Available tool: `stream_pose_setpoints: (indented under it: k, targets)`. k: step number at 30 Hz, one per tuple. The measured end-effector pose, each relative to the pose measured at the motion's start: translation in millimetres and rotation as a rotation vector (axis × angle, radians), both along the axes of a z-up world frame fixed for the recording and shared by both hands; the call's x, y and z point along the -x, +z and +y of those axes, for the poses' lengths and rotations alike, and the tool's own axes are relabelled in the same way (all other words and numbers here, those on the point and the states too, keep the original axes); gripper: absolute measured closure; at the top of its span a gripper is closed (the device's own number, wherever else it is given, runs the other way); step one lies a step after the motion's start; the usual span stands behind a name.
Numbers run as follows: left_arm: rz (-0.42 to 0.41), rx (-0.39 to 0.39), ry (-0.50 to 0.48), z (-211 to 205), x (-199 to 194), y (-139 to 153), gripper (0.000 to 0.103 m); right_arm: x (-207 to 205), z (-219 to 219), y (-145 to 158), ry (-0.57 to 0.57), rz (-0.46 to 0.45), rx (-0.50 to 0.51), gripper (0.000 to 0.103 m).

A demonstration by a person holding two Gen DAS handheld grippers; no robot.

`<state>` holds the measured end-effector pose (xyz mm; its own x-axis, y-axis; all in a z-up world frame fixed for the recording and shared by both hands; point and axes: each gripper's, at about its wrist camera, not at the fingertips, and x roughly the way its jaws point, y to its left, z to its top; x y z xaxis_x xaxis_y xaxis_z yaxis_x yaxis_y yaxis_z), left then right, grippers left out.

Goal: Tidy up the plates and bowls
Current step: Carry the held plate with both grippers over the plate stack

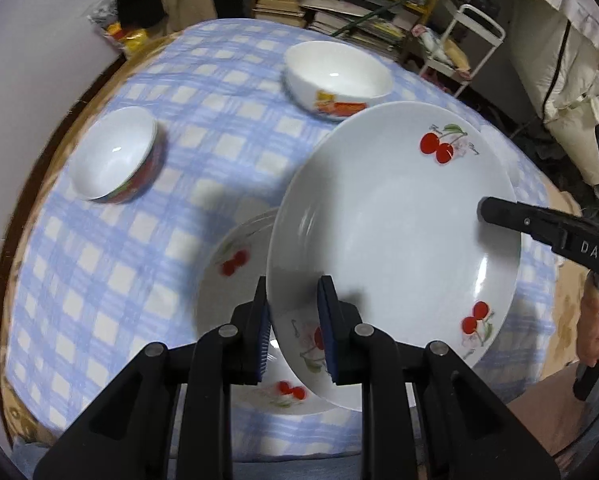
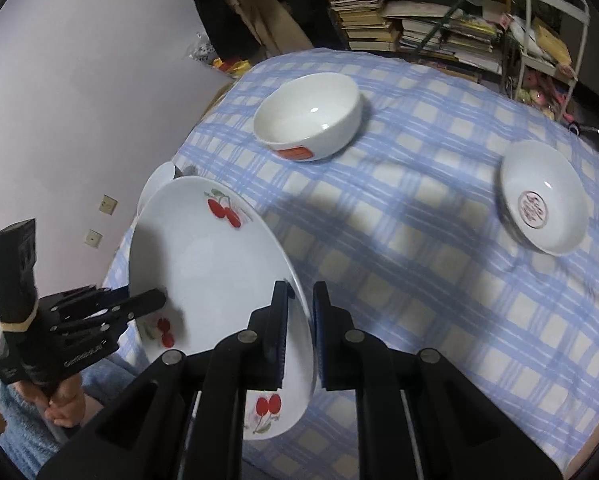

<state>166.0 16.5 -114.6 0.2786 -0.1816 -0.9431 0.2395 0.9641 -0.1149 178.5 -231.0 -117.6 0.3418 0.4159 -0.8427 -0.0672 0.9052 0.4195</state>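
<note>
Slippage was the main worry at this moment. Both grippers held one cherry-print plate [image 1: 391,248] off the counter [image 1: 139,240], each pinching a thin section of rim. The left gripper [image 1: 293,332] had its jaws narrowed onto the near rim, one pad inside the plate and one under it; the right gripper [image 2: 299,332] had its jaws narrowed onto the opposite rim in the same way. The plate hung tilted above a second cherry-print plate [image 1: 235,280] that lay flat on the checked cloth, partly beneath the held plate.

Glazed ceramic gripped only at two edges gave little purchase (the pads covered a small patch of rim each). If the two hands drifted apart or twisted unevenly, one rim could have pulled free, and the plate would have swung down onto the second plate and chipped or cracked both. Lowering it while still tilted could have brought one edge down first with a knock, or set it off-centre on the second plate.

Beyond the held plate stood a white bowl with an orange label [image 1: 337,78], to its far left a bowl with a red patterned outside [image 1: 115,160], and well to its right a shallow bowl with a round mark inside [image 2: 543,200]. A wide sideways swing could have clipped the labelled bowl.
</note>
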Motion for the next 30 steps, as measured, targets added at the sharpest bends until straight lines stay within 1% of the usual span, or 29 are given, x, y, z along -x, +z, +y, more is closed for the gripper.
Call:
stream_pose_setpoints:
  k: [5,8,9,13,15,18,19,20,22,25,28,30]
  targets:
    - [0.033,0.009,0.059,29,5,-20,0.081,0,28,-18,0.028,0.017,-0.012,0.089]
    - [0.065,0.047,0.134,45,6,-36,0.081,2,38,-32,0.030,0.014,-0.019,0.089]
    - [0.070,0.048,0.150,49,6,-43,0.081,3,43,-37,0.039,0.009,-0.004,0.089]
    - [0.087,0.019,0.175,56,2,-57,0.081,2,60,-53,0.065,0.026,0.041,0.089]
    - [0.096,0.001,0.197,57,0,-62,0.081,1,62,-63,0.051,0.041,0.029,0.089]
    - [0.078,-0.045,0.192,52,-2,-66,0.080,0,65,-74,0.032,0.063,0.021,0.089]
    - [0.082,-0.053,0.194,52,-4,-70,0.080,-1,66,-75,0.026,0.061,0.021,0.089]
    - [0.103,-0.046,0.200,54,-6,-75,0.078,-2,68,-76,0.026,0.057,0.024,0.089]
    - [0.156,-0.013,0.222,60,-11,-89,0.076,-2,73,-77,0.040,0.036,0.063,0.090]
    - [0.157,-0.003,0.236,61,-12,-89,0.075,1,84,-72,0.074,-0.031,0.137,0.090]
    - [0.136,-0.077,0.207,51,-10,-89,0.077,5,90,-69,0.083,-0.091,0.211,0.090]
    - [0.094,-0.141,0.175,40,-8,-87,0.075,6,92,-70,0.075,-0.105,0.239,0.089]
